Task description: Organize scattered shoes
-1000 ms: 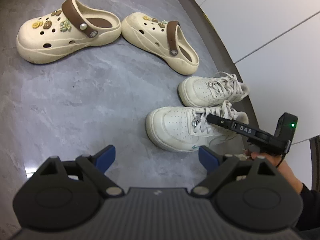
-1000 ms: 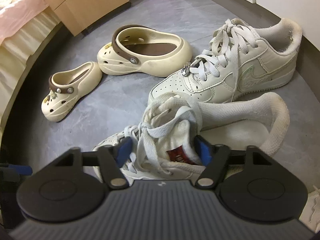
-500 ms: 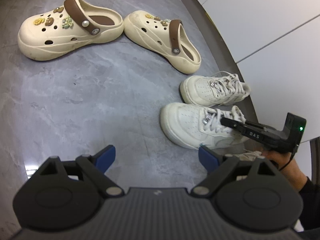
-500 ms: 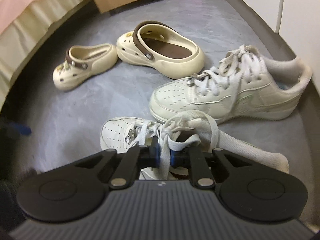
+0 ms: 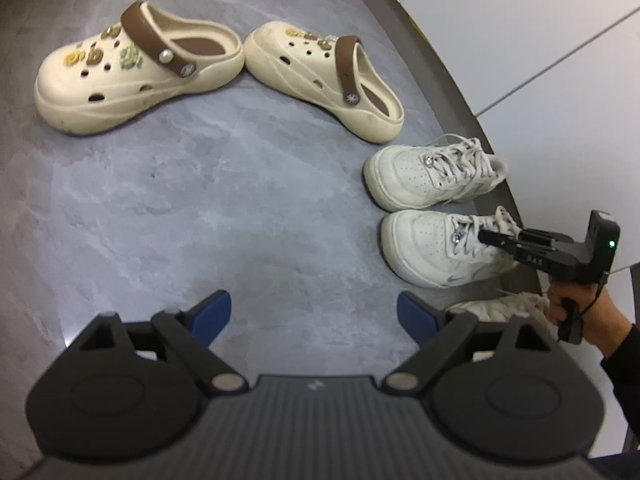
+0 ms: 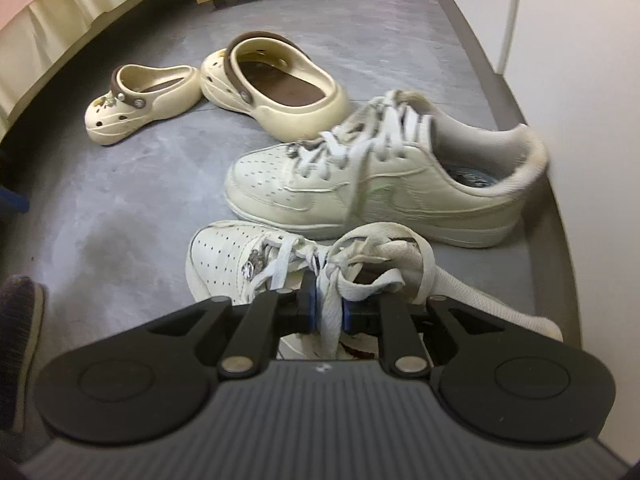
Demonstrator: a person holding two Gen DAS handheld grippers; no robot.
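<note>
Aligning sneakers [image 5: 436, 248] by wall: right gripper [image 6: 328, 312] pinches laces; left gripper [image 5: 314, 312] wide, empty; clogs [image 5: 320, 80] remain scattered.

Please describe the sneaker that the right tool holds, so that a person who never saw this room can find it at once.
Look along the white wall to the two white sneakers on the grey floor. The held sneaker is the one farther from the two cream clogs. Only it has its laces pinched in the right tool; the other sneaker lies free.
</note>
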